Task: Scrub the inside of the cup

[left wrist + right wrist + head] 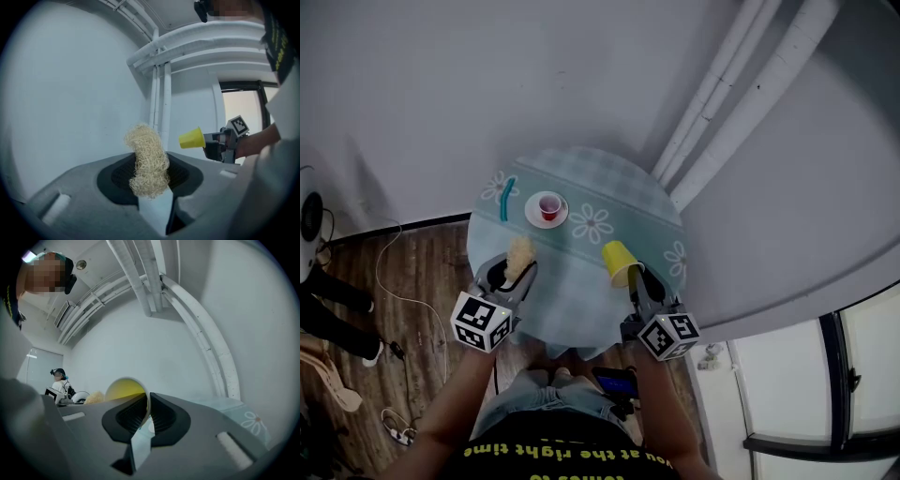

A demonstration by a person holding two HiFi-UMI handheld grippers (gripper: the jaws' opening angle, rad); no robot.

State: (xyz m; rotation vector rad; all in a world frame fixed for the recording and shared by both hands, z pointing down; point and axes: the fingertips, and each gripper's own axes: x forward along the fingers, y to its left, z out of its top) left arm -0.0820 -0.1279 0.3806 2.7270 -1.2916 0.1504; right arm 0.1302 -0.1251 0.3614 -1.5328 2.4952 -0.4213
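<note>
To the left of the yellow cup (619,260), well apart from it and at about the same height above the counter (581,295), stood the loofah scrubber (520,253), pinched at its lower end by the left tongs (518,272) so that its curled tuft rose free above them. The cup itself hung off the counter, its rim wall clenched between the jaws of the right tongs (634,277). In the right gripper view the yellow hollow opened back toward that gripper, so the cup's long axis ran roughly in line with those tongs. From the left gripper view only its outer wall showed, side-on, with nothing of the mouth.

That was the relation the scrubbing hinged on. The scrubber sat beside the cup's flank, not before its opening, so either the cup would probably have to swing its mouth leftward or the scrubber come round to it.

Beyond the cup, a red cup (549,207) on a saucer (532,217) rested untouched.
</note>
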